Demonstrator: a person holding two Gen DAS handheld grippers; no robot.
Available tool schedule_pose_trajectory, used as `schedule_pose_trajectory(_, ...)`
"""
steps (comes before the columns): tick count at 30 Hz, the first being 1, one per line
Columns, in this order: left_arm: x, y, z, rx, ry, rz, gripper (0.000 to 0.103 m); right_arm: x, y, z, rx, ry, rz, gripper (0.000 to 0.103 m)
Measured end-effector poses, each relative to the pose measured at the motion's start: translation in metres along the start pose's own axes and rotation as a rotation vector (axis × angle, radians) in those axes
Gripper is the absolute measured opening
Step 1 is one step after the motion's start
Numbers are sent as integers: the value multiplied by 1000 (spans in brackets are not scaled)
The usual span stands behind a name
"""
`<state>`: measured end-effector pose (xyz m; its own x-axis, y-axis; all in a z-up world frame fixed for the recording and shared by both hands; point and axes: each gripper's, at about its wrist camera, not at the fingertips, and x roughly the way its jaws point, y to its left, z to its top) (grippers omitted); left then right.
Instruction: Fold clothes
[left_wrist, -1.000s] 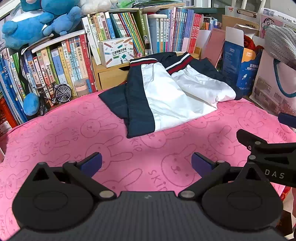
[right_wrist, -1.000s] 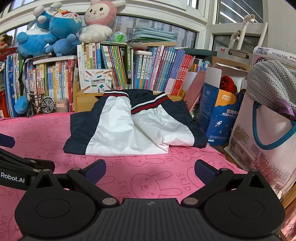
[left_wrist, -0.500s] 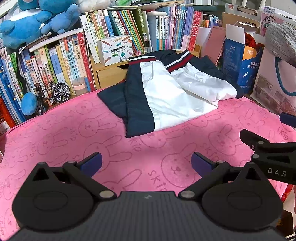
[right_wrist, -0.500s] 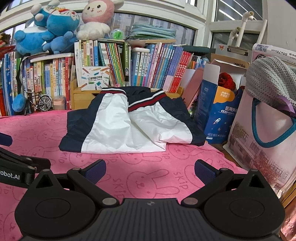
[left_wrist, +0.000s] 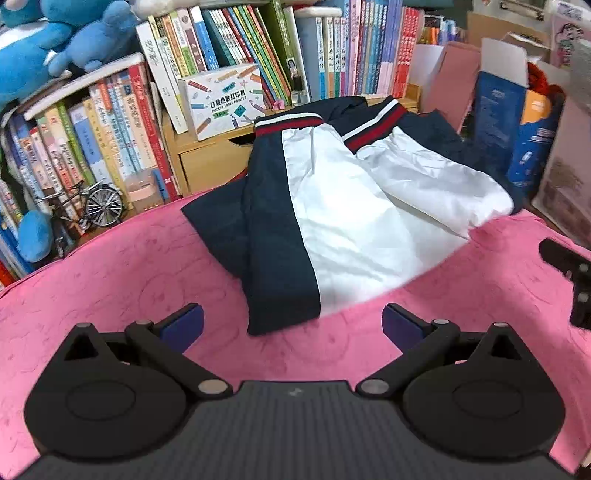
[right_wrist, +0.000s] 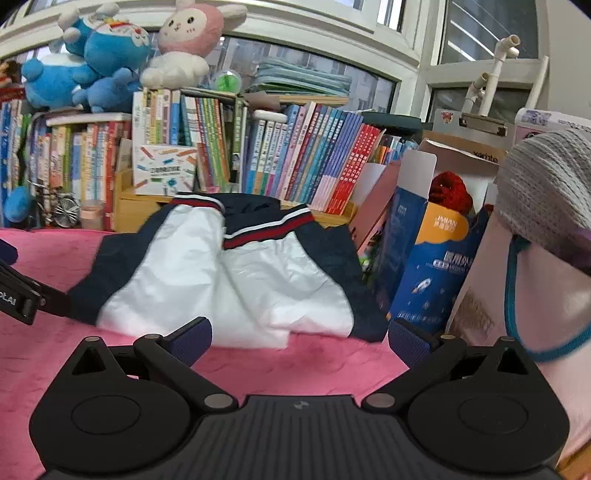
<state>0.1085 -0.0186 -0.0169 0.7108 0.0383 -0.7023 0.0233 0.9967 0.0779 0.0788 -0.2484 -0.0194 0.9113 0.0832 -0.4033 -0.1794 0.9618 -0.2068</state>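
Note:
A navy and white jacket (left_wrist: 351, 214) with red-striped cuffs lies partly folded on the pink bunny-print cloth (left_wrist: 129, 280), its far end against the bookshelf. It also shows in the right wrist view (right_wrist: 229, 273). My left gripper (left_wrist: 291, 326) is open and empty, just short of the jacket's near navy corner. My right gripper (right_wrist: 299, 338) is open and empty, close to the jacket's near white edge. The right gripper's body shows at the right edge of the left wrist view (left_wrist: 569, 273).
Rows of books (right_wrist: 288, 155) and a wooden drawer unit (left_wrist: 207, 162) stand behind the jacket. A blue box (right_wrist: 432, 266) and a pink bag with a teal handle (right_wrist: 524, 302) stand to the right. A small bicycle model (left_wrist: 92, 203) and plush toys (right_wrist: 92, 62) are at the left.
Both grippers have moved forward toward the jacket, which now looks larger and nearer. Both stay open. The jacket has not moved.

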Motion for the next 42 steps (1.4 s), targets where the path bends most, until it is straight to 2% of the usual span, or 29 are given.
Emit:
schedule_pose_trajectory(7,54,-3,4,-44,34,-1,103,80,-20,-2,-52,30,-10,103)
schedule_pose_trajectory(12,74,-5,1,-85,50,4,103,133,-30,-12,60,109,43,103)
schedule_pose_trajectory(17,95,-6,-2,-126,66,10,103,154,-27,-13,89,140,47,103)
schedule_pose_trajectory(19,95,-8,-2,-136,52,23,96,157,-24,-13,77,147,44,103)
schedule_pose_trajectory(21,91,-9,-3,-137,26,49,74,160,-23,-12,78,157,42,101)
schedule_pose_trajectory(22,88,-11,-3,-133,14,66,66,162,-22,-12,81,166,42,98)
schedule_pose_trajectory(23,86,-12,-2,-127,3,86,53,163,-21,-12,86,176,47,85)
schedule_pose_trajectory(24,86,-13,0,-121,-7,106,43,164,-20,-11,95,189,57,65)
schedule_pose_trajectory(25,85,-14,1,-118,-11,117,39,165,-18,-10,110,206,65,57)
schedule_pose_trajectory(26,85,-14,2,-117,-13,121,33,165,-16,-9,123,218,64,41)
schedule_pose_trajectory(27,84,-14,3,-118,-15,121,28,164,-14,-8,127,227,63,19)
schedule_pose_trajectory(28,83,-12,4,-121,-17,117,26,164,-12,-7,128,235,66,11)
schedule_pose_trajectory(33,72,-5,9,-144,-33,85,20,152,-1,-2,94,240,56,5)
schedule_pose_trajectory(42,36,8,12,-168,-99,58,17,102,6,13,-13,169,56,5)
